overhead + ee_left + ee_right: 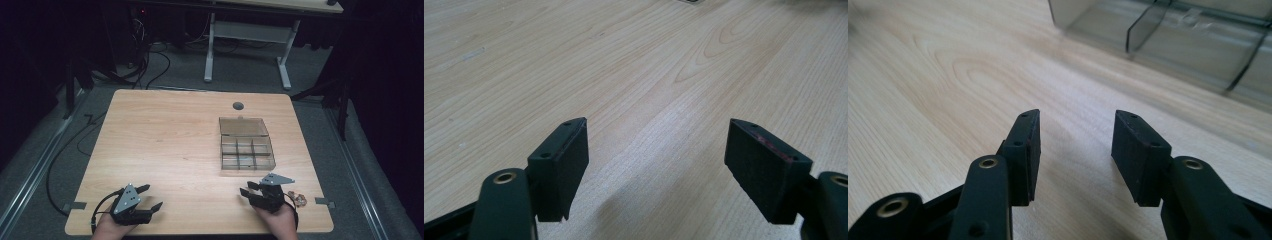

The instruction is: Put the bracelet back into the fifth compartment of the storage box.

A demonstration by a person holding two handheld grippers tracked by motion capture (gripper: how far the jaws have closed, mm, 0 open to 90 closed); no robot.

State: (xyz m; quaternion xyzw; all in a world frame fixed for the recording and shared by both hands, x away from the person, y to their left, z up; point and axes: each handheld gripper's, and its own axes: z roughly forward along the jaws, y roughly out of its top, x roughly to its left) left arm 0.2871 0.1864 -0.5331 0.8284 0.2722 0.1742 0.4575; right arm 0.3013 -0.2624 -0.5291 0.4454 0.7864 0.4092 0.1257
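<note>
1. Near the right edge of the wooden table [165, 130] sits a clear compartment box [247, 152]; it is the landmark for everything below.
2. Box: lid [242, 126] swung open, lying flat on the far side. The tray is split into a grid of compartments. Contents are too small to tell from the high view.
3. Right gripper [248, 188]: just short of the box's near edge, slightly right of its centre, held in the person's right hand [276, 218]. Jaws parted, nothing between them. Not touching the box.
4. Right gripper view: the gripper [1075, 150] points at bare wood, with the box's wall and dividers [1168, 37] ahead, up and to the right.
5. Left gripper [150, 196]: well left of the box, near the table's front edge, held in the left hand [111, 227]. Jaws spread wide, empty.
6. Left gripper view: that gripper [656, 165] looks along bare table.
7. Small orange-and-pale objects [296, 199]: right of the right gripper, below the box's right corner, near the front edge. Too small to identify.
8. Dark round grommet [238, 106]: beyond the box's lid, near the far edge.
</note>
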